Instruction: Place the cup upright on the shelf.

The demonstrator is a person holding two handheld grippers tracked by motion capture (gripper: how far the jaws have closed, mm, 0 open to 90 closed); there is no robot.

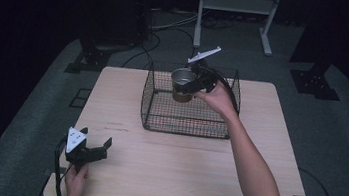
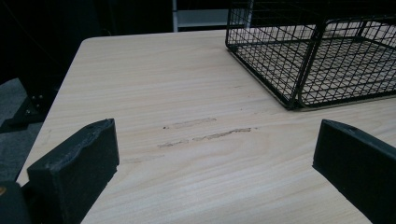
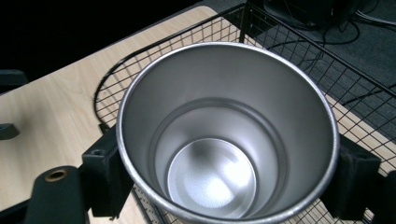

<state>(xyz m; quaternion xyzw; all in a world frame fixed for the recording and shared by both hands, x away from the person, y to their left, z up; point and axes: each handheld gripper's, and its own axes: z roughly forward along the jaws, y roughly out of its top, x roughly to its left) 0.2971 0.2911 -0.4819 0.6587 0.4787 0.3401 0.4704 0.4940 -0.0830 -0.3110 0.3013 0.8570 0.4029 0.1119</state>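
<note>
while the right gripper (image 1: 195, 84) hangs over the basket (image 1: 185, 125), its jaws are clamped on a steel cup (image 1: 183, 81), one pad on each side of the wall just under the rim. cup (image 3: 227, 135) upright, mouth up, empty inside; long axis near vertical, with the gripper coming at it from the side. it sits above the basket's far left part, base apparently clear of the mesh floor, though contact is hard to judge from above. likely step: lowering the cup into the basket. what matters is the straight drop: floor lies directly under the cup, with the wire walls near on the far and left sides. right hand (image 1: 220, 99) is the one on the job. left gripper (image 1: 90, 147) rests low on the table (image 1: 192, 181) near the front left corner, jaws apart, nothing between them, well away from the basket (image 2: 317, 60).
</note>
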